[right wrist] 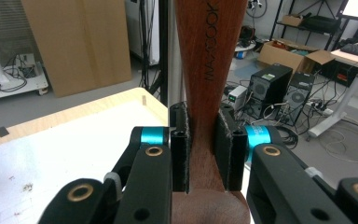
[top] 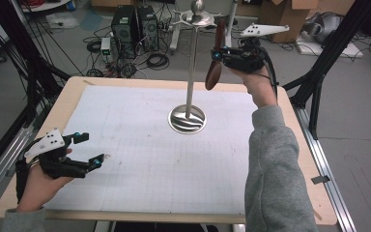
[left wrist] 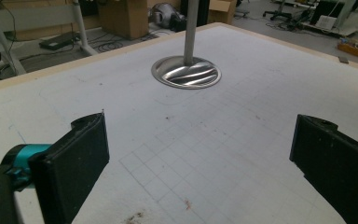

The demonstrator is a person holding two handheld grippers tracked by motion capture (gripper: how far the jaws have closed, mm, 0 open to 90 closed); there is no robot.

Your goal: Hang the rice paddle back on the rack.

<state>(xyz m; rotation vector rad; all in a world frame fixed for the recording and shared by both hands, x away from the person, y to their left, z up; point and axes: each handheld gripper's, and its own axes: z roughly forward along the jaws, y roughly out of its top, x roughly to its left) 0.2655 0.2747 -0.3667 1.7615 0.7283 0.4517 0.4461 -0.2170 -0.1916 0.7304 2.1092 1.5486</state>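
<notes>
A dark wooden utensil (top: 214, 72) hangs upright in the air beside the top of a tall metal stand (top: 192, 63), whose round base (top: 187, 119) rests on the white gridded mat (top: 140, 145). My right gripper (top: 218, 54) is shut on the utensil's narrow neck; in the right gripper view both pads press the wood (right wrist: 209, 56) from either side of my right gripper (right wrist: 202, 149). My left gripper (top: 91, 149) rests low over the mat's front left, jaws wide apart with nothing between them. In the left gripper view, my left gripper (left wrist: 200, 154) faces the stand base (left wrist: 186, 72).
The wooden table's rim (top: 67, 96) frames the mat. Behind the table on the floor stand two computer towers (top: 135, 24) among loose cables. Cardboard boxes (top: 290, 14) sit at the back right, and black frame legs (top: 319, 82) stand right of the table.
</notes>
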